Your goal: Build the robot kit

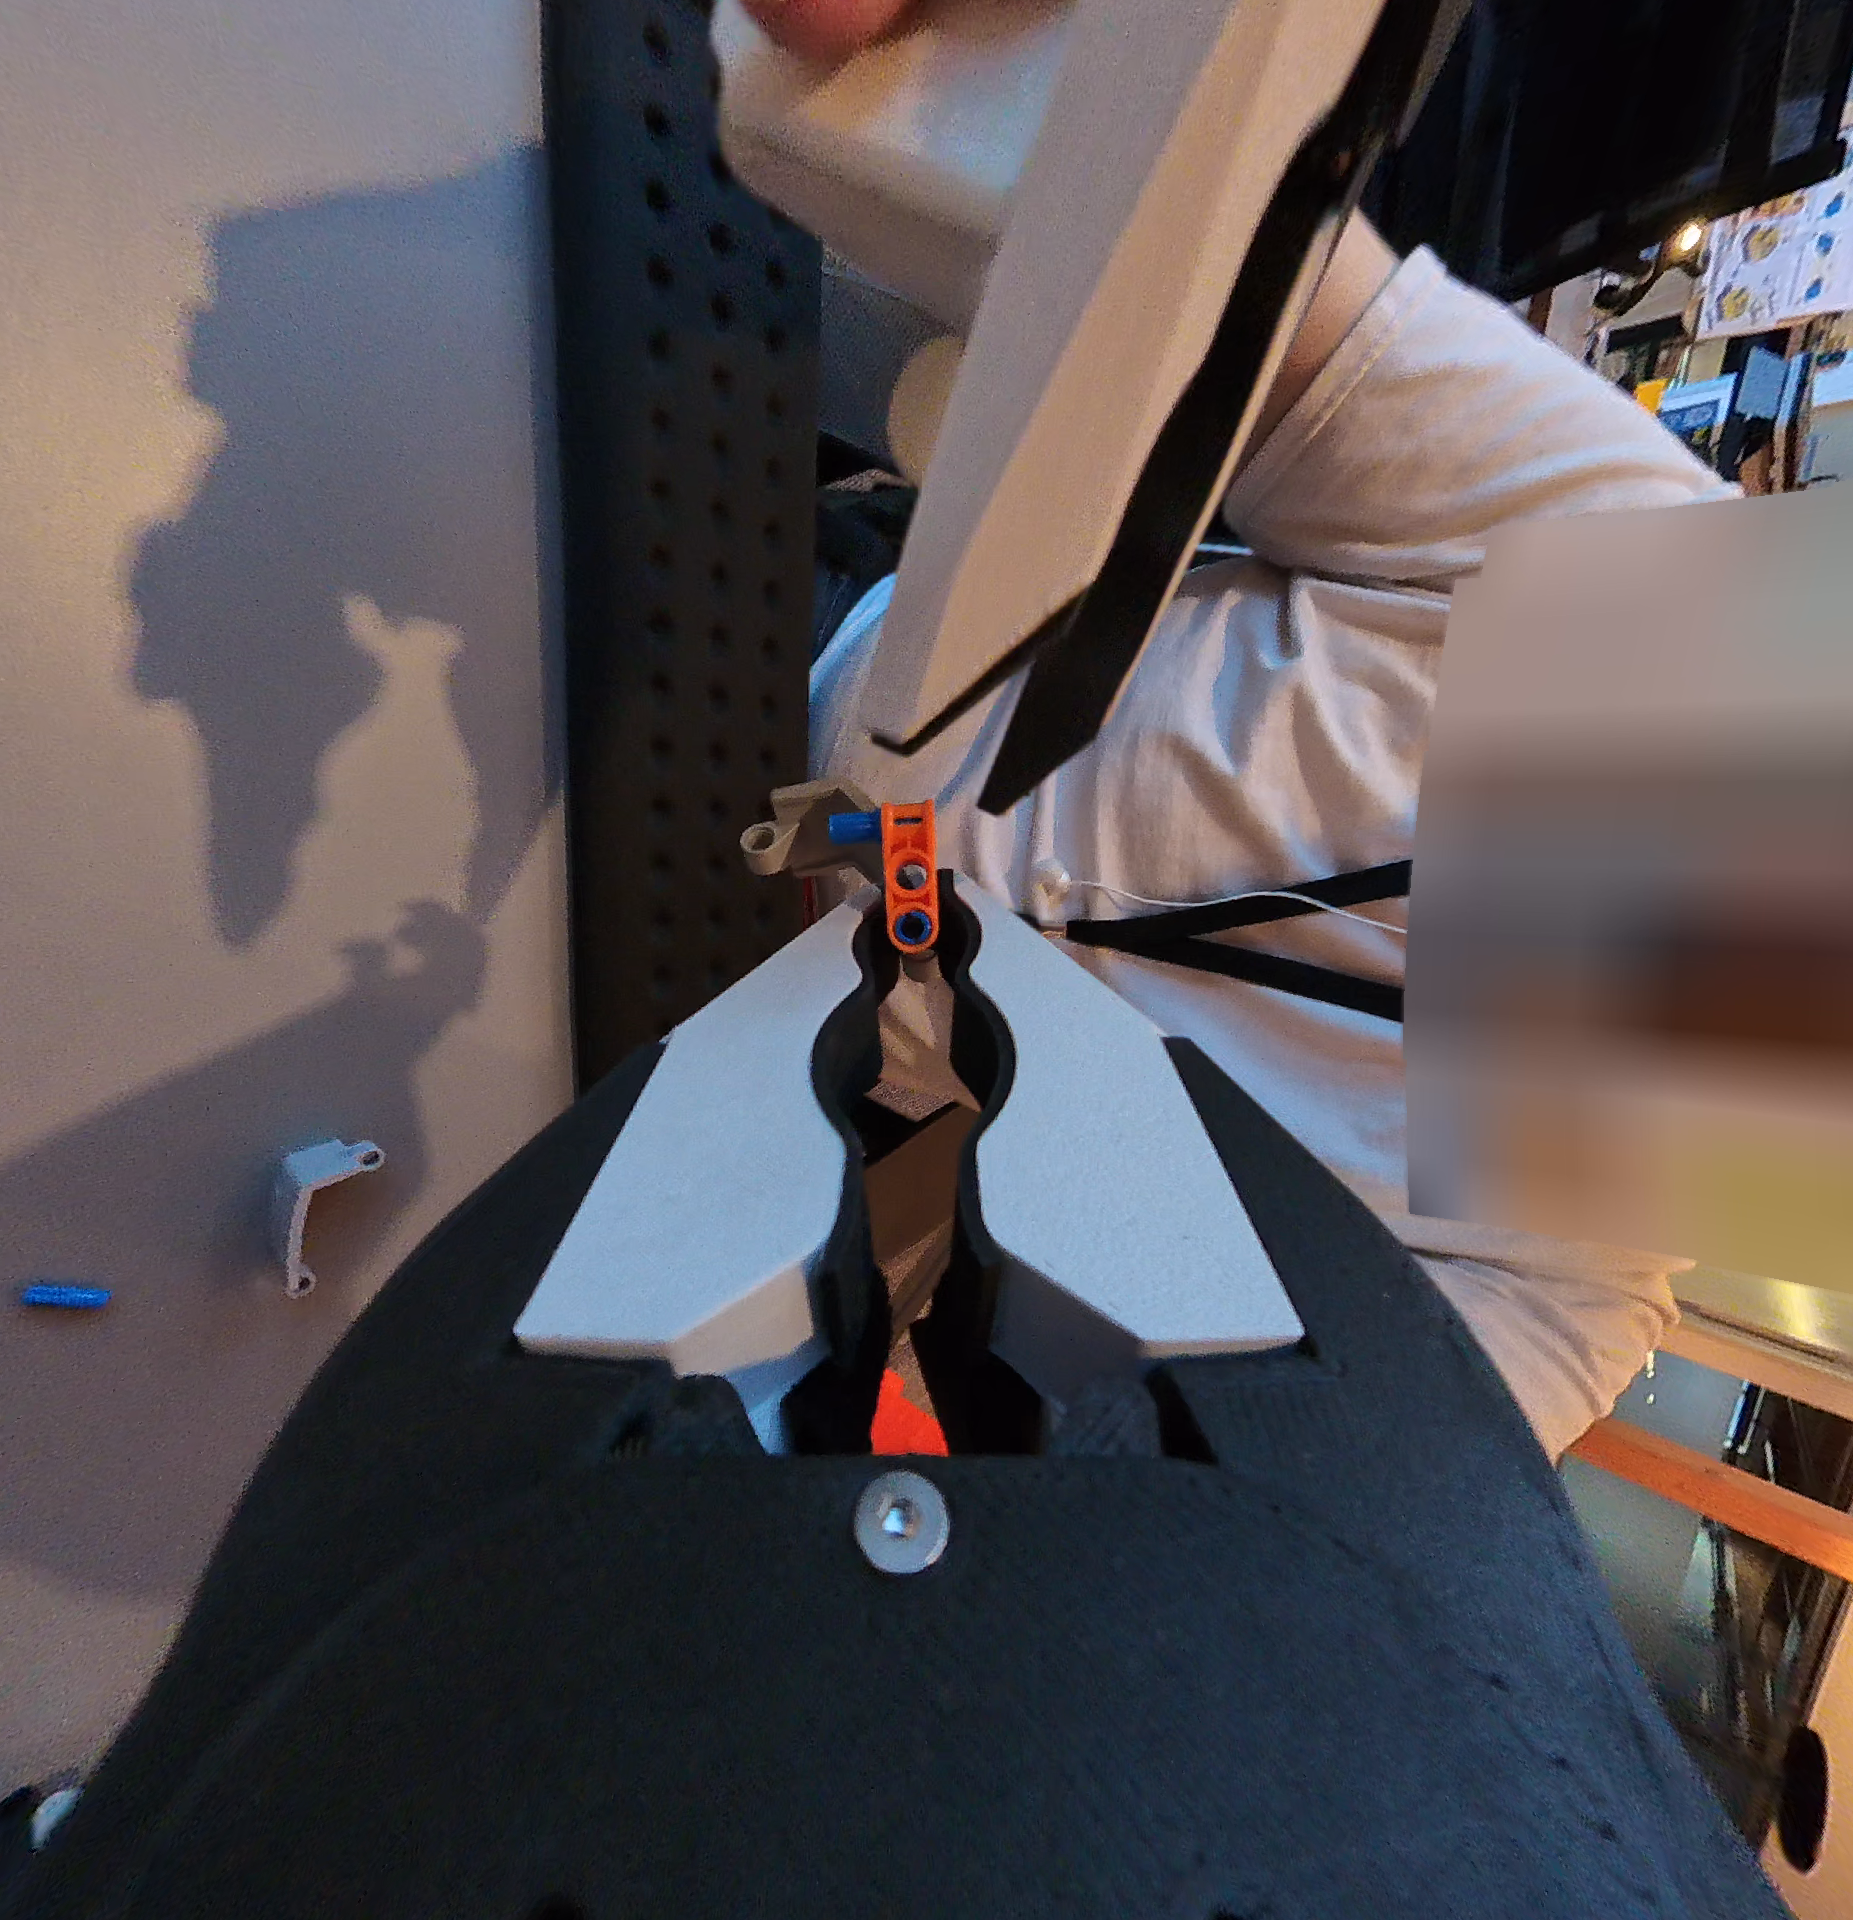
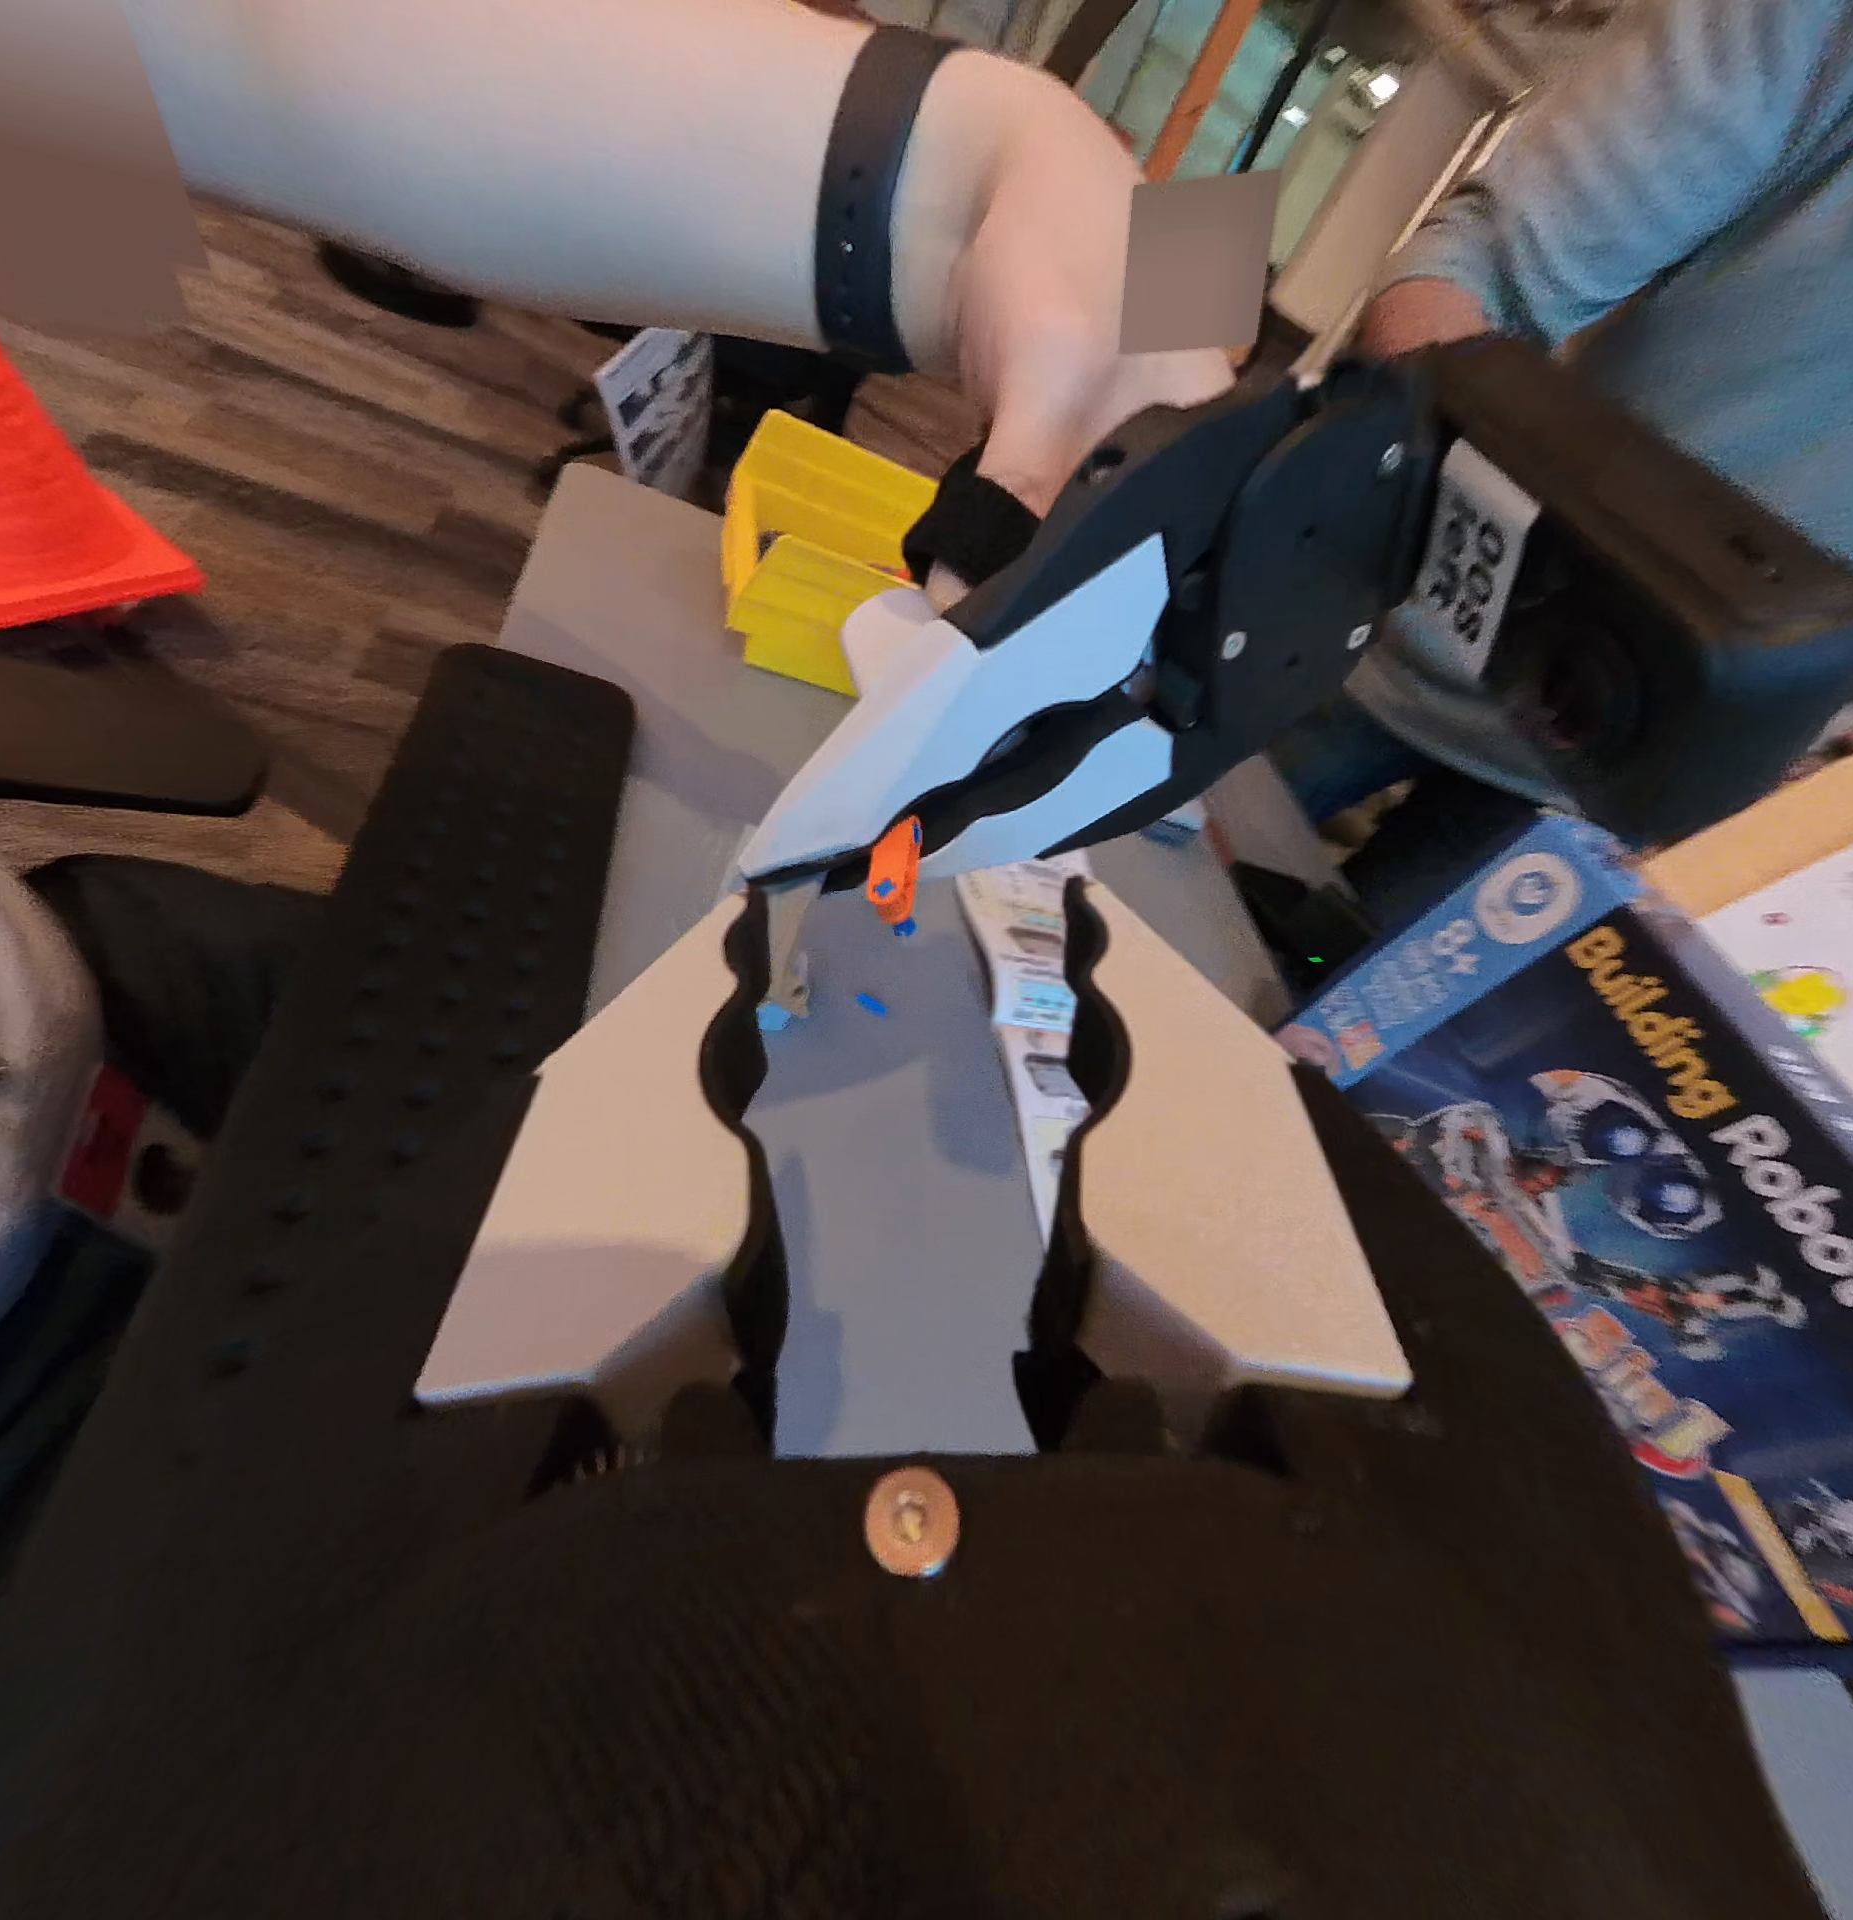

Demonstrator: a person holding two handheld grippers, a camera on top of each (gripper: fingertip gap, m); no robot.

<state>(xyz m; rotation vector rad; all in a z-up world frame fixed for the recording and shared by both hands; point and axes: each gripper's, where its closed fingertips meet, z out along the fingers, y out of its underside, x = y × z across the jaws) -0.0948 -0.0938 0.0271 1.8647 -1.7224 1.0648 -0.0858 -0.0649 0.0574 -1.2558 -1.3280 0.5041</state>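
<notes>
Orange plastic marks the held part: the left tongs (image 1: 909,914) are clamped on a small orange beam (image 1: 909,878) with round holes, a blue pin (image 1: 851,827) projecting from its upper end and a second blue pin seated in its lower hole. A grey bracket (image 1: 792,836) is joined to the beam on the side of the upper pin. In the right wrist view the same assembly hangs from the tips of the left tongs (image 2: 849,873), above the grey desk (image 2: 880,1143).

The right tongs (image 2: 906,914) stand wide apart and empty, with the orange beam (image 2: 894,871) just beyond their tips. In the left wrist view their fingers (image 1: 1005,499) descend from above and end just short of the beam.

On the desk (image 1: 91,727) lie a loose grey bracket (image 1: 314,1205) and a loose blue pin (image 1: 65,1296), well apart from the tongs. A black perforated strip (image 1: 683,520) runs beside them. Yellow bins (image 2: 808,561) stand at the far edge, and a blue printed box (image 2: 1587,1195) sits to the right.
</notes>
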